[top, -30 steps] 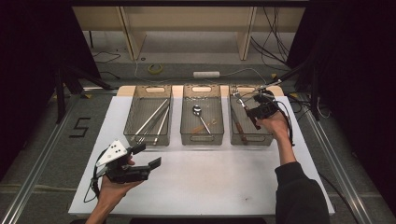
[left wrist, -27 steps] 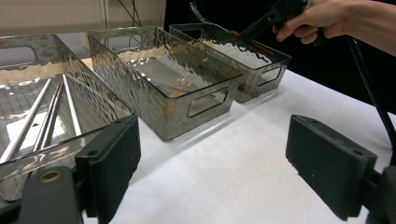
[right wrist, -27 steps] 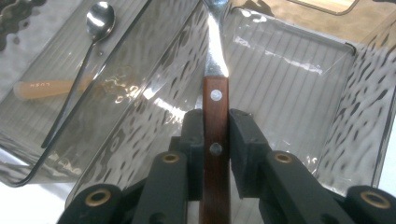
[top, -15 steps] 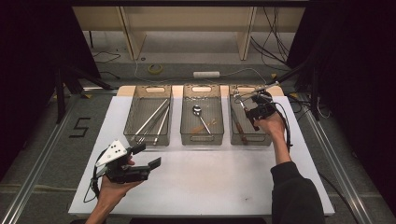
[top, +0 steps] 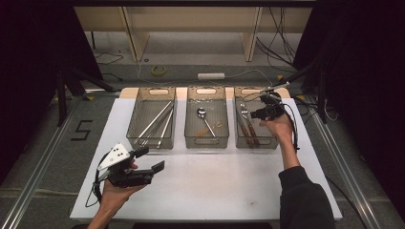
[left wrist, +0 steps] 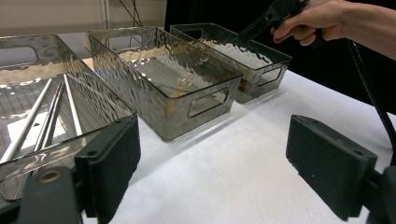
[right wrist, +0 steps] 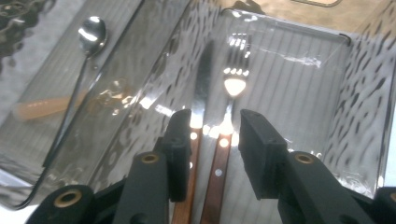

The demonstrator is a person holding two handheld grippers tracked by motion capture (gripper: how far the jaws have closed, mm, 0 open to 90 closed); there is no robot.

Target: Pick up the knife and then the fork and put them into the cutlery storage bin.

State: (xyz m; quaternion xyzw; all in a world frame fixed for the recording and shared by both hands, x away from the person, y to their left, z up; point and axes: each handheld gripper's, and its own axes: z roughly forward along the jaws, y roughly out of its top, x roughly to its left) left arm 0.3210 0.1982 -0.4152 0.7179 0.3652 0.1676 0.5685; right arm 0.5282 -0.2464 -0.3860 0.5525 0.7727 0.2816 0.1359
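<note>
- Since a second ago, hardly anything has shifted in the high view: both hands sit where they were, and only the jaws of the right gripper (top: 261,114) have just been opening over the right bin (top: 272,143), with the fork and knife lying between them rather than pinched.
- High view: three clear bins stand in a row across the middle of the white table (top: 229,191). The left bin (top: 138,114) holds long metal rods (top: 155,122), the middle bin (top: 191,138) a spoon (top: 205,120), and the right bin the wooden-handled fork (top: 247,125) and knife (top: 241,125). It looks like sorting by type. The left gripper (top: 152,159) waits at the lower left, jaws spread and empty, seemingly parked out of the way.
- Left gripper view: its two black pads stand wide apart at the bottom corners with bare table between them. The bins run off toward the upper right, where the person's other hand (left wrist: 322,21) tips its tool down into the far bin.
- Right gripper view: the jaws rise from the bottom, part-way apart, straddling the two handles in the centre. The fork (right wrist: 231,93) and the knife (right wrist: 201,88) lie side by side on the bin floor, tips toward the top of the frame. I'd judge the cutlery has been let go here, or is about to be gripped; the pads do not appear to press on either. The spoon (right wrist: 91,35) shows at upper left through the bin wall.
</note>
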